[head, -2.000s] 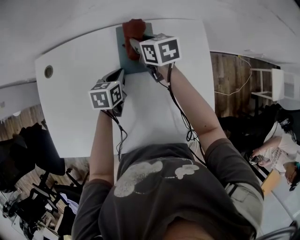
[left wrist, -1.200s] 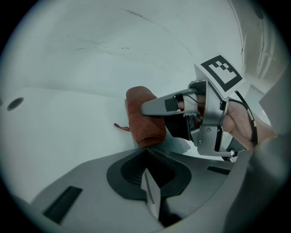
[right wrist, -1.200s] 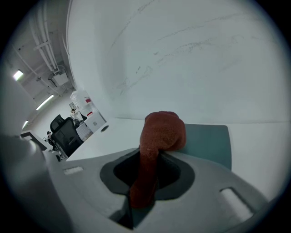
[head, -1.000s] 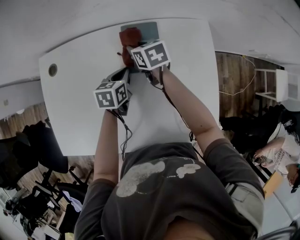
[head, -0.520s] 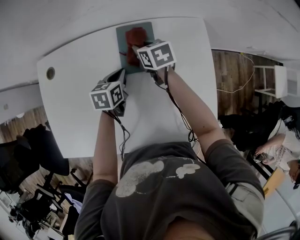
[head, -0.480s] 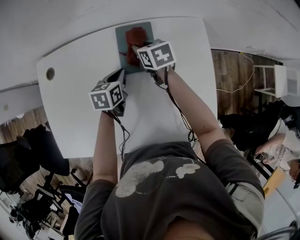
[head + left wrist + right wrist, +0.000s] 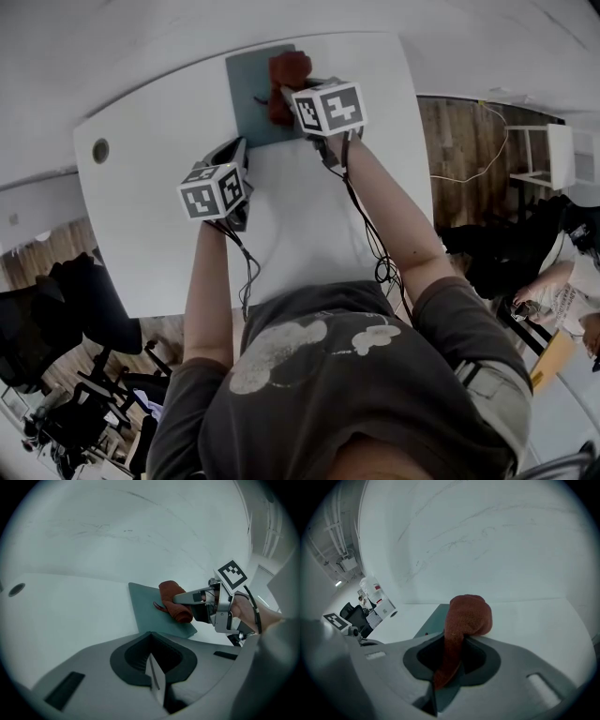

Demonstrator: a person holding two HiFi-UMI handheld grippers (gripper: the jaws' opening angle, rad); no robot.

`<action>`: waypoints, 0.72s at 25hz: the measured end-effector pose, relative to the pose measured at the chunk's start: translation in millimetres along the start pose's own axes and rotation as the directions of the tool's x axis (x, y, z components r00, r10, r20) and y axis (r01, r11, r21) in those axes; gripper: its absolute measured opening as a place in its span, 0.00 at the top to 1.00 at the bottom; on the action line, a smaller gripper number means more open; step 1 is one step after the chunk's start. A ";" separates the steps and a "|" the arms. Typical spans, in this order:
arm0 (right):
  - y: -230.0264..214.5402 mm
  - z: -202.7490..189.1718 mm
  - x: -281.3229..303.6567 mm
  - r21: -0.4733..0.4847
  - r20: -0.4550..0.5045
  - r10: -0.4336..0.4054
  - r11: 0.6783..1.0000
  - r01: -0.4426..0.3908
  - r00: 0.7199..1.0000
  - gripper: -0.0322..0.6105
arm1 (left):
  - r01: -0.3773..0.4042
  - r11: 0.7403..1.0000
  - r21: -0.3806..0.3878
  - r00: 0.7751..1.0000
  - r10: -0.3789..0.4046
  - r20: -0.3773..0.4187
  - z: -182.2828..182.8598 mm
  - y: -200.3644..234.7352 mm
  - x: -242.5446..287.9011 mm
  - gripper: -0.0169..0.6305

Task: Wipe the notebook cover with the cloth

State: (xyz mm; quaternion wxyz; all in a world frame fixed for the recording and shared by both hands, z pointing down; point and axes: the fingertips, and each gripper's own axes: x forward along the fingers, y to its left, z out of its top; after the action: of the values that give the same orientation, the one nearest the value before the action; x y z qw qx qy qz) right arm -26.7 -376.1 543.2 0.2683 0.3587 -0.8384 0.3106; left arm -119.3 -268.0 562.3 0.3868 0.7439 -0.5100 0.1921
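A teal notebook point(image 7: 247, 94) lies flat at the far edge of the white table point(image 7: 159, 225). A rolled red cloth point(image 7: 287, 75) rests on the notebook's right part, and my right gripper point(image 7: 283, 99) is shut on it. In the right gripper view the cloth point(image 7: 466, 616) bulges out in front of the jaws over the notebook point(image 7: 430, 624). My left gripper point(image 7: 234, 152) hovers near the notebook's front left corner, shut and holding nothing. Its own view shows the notebook point(image 7: 152, 616), the cloth point(image 7: 174, 601) and the right gripper point(image 7: 190, 597) ahead to the right.
A round cable hole point(image 7: 100, 150) sits in the table's left part. A white wall rises just behind the table. The table ends close to the right of the notebook. Office chairs point(image 7: 66, 319) stand on the floor at lower left.
My right gripper has swept the cloth rightwards over the notebook cover, from its left edge to its right part. The left gripper has stayed in place.
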 end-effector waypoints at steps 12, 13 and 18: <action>-26.2 -5.1 -17.1 0.035 0.010 -0.055 0.998 0.055 0.998 0.83 | -0.016 1.000 0.025 1.000 0.016 0.007 -0.4 1.0 0.7 0.96; -27.5 -6.0 -18.5 0.037 0.010 -0.058 0.998 0.058 0.998 0.83 | -0.019 0.999 0.028 1.000 0.019 0.009 -0.6 1.0 0.6 0.96; -34.6 -9.8 -26.9 0.052 0.009 -0.073 0.996 0.073 0.997 0.83 | -0.029 0.999 0.032 0.999 0.028 0.018 -0.4 -1.0 0.7 0.96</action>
State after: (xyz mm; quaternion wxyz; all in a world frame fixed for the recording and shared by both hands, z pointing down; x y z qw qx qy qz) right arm 18.2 -376.4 543.0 0.2654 0.3976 -0.8180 0.3200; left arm -118.1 -267.9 562.7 0.3677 0.7443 -0.5207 0.1992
